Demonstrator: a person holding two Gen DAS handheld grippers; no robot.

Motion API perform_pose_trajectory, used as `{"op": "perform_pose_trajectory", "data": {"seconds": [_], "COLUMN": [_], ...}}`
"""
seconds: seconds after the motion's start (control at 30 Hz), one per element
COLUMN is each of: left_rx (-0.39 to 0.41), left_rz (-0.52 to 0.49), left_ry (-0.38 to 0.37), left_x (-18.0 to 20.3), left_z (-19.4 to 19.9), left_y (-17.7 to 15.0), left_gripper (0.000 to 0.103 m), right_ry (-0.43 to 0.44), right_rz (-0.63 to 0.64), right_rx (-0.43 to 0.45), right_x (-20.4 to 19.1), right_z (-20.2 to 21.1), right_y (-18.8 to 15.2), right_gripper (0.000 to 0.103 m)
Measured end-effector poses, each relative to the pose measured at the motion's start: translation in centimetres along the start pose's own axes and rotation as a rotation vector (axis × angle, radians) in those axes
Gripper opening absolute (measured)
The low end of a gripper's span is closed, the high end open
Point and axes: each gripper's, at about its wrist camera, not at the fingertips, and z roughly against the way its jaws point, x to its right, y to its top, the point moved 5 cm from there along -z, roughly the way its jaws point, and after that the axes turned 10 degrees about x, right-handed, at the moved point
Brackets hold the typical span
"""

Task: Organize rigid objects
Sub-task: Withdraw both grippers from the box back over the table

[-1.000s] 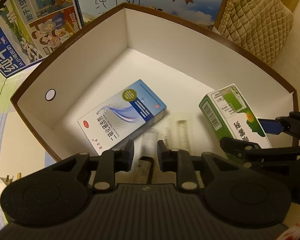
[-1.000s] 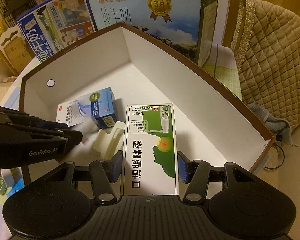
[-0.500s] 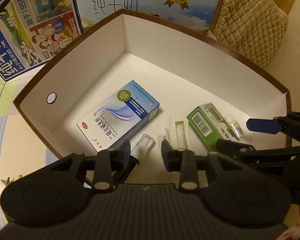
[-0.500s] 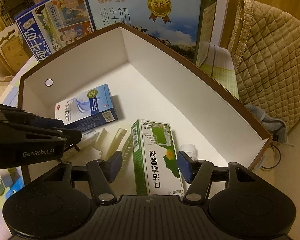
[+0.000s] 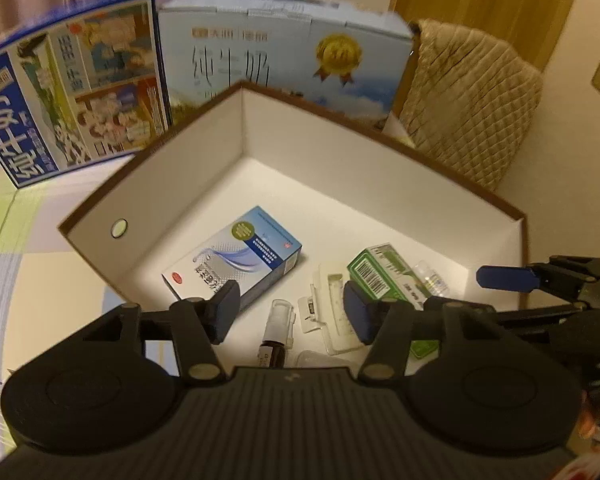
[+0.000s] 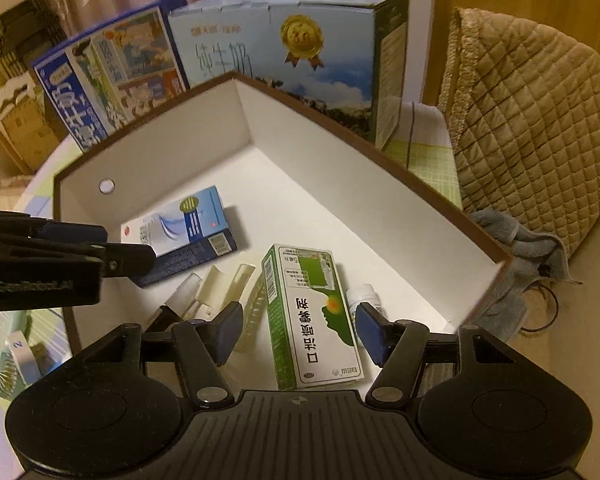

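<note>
A white box with a brown rim (image 5: 380, 130) (image 6: 340, 184) holds the items. A blue medicine box (image 5: 236, 256) (image 6: 180, 224) lies on its left. A green carton (image 5: 384, 276) (image 6: 316, 312) lies flat on its right, beside a small white bottle (image 5: 432, 278) (image 6: 364, 294). Between them are a white plastic tray (image 5: 332, 308) (image 6: 228, 284) and a dark spray bottle with a clear cap (image 5: 278, 328) (image 6: 180, 296). My left gripper (image 5: 292, 312) (image 6: 120, 246) hangs above the spray bottle with jaws opening, touching nothing. My right gripper (image 6: 300, 334) (image 5: 460, 290) stands open above the green carton.
Two tall blue milk cartons (image 5: 284, 52) (image 5: 72, 92) stand behind the box. A quilted tan cover (image 6: 532, 112) and a grey cloth (image 6: 516, 240) lie to the right. A patterned tablecloth (image 5: 28, 280) lies left of the box.
The left gripper let go of the spray bottle, opened and rose. The right gripper released the green carton, which now lies flat in the box, and lifted away.
</note>
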Motion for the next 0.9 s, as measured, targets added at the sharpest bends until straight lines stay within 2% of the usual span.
{"op": "perform_pose_trajectory", "data": {"seconds": [0.13, 0.27, 0.6, 0.67, 0.77, 0.9], "left_rx": [0.058, 0.088, 0.093, 0.089, 0.084, 0.061], "left_rz": [-0.004, 0.009, -0.012, -0.029, -0.066, -0.068], "left_ry": [-0.022, -0.045, 0.003, 0.046, 0.095, 0.157], "left_x": [-0.5, -1.3, -5.0, -6.0, -7.4, -10.1], "left_z": [3.1, 6.3, 12.6, 13.6, 14.9, 16.1], "left_y": [-0.8, -2.5, -7.6, -8.7, -10.3, -12.1], "left_gripper": [0.068, 0.073, 0.073, 0.072, 0.063, 0.063], "right_ry": [0.022, 0.027, 0.067, 0.074, 0.085, 0.099], "right_rz": [-0.031, -0.058, -0.115, -0.114, -0.109, -0.099], "right_rx": [0.071, 0.117, 0.173, 0.183, 0.192, 0.19], "right_x": [-0.1, -0.6, -4.9, -6.1, -8.3, -11.1], "right_z": [2.2, 4.3, 8.4, 9.0, 9.7, 9.9], "right_y": [-0.4, -1.4, -3.7, -4.0, -4.4, -5.3], "right_gripper": [0.059, 0.059, 0.06, 0.06, 0.06, 0.061]}}
